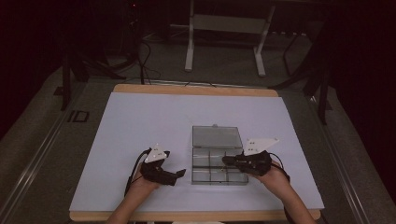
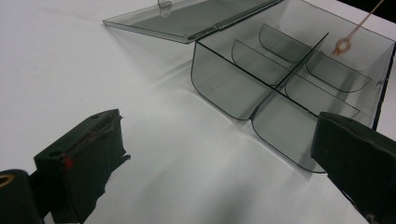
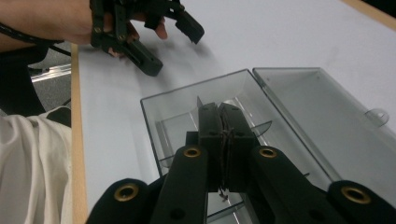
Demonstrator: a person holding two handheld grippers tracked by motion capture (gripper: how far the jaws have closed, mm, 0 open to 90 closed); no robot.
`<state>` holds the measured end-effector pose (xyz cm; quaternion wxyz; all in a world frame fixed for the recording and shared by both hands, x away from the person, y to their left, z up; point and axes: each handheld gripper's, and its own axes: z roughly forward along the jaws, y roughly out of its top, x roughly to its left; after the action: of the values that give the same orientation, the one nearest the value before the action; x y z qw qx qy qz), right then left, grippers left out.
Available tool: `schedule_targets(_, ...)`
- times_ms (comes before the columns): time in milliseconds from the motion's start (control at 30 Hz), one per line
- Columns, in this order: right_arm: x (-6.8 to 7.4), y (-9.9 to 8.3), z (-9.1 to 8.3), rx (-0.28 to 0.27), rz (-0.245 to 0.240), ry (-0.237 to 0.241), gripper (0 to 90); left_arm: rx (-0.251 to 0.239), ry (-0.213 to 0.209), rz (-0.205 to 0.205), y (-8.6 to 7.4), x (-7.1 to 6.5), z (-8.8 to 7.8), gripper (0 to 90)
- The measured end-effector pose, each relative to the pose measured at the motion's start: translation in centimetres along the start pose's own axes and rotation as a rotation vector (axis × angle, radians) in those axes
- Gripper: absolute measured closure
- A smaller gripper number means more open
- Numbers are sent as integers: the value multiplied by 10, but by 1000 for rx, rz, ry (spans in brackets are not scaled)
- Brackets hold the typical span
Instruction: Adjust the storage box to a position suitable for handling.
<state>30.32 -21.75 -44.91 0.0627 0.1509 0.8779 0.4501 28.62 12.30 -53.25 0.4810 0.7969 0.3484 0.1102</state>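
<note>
Open clear box (image 1: 219,156) under closed right hand-held gripper (image 1: 227,160)

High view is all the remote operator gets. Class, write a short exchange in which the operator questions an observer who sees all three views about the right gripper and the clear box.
Operator: Are the right gripper's jaws open over the box?
Observer: No. The right gripper view shows the right gripper with its jaws pressed shut above the clear box.
Operator: Is anything at the compartments?
Observer: Yes. The left gripper view shows a thin tan piece with a ring end at a far compartment. Its upper end runs out of frame, so I cannot tell what holds it.
</note>
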Motion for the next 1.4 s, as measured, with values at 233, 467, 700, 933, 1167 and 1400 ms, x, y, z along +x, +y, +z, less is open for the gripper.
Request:
schedule_targets(233, -2, -13, 13, 38, 13, 13, 885, -2, 3, -3, 0, 0, -1, 34)
schedule_targets(467, -5, -26, 26, 96, 28, 7, 885, -4, 1, -1, 0, 0, -1, 34)
schedule_targets(700, -9, -34, 36, 159, 33, 5, 885, -3, 1, 0, 0, 0, -1, 34)
schedule_targets(933, -10, -36, 44, 225, 30, 2, 884, -2, 5, -1, 0, 1, -1, 34)
schedule_targets(1167, -11, -36, 51, 267, 19, -1, 882, -5, 8, -1, -1, 1, -2, 33)
schedule_targets(1400, -11, -36, 51, 271, 21, 10, 861, -6, 9, -2, -1, 1, -3, 34)
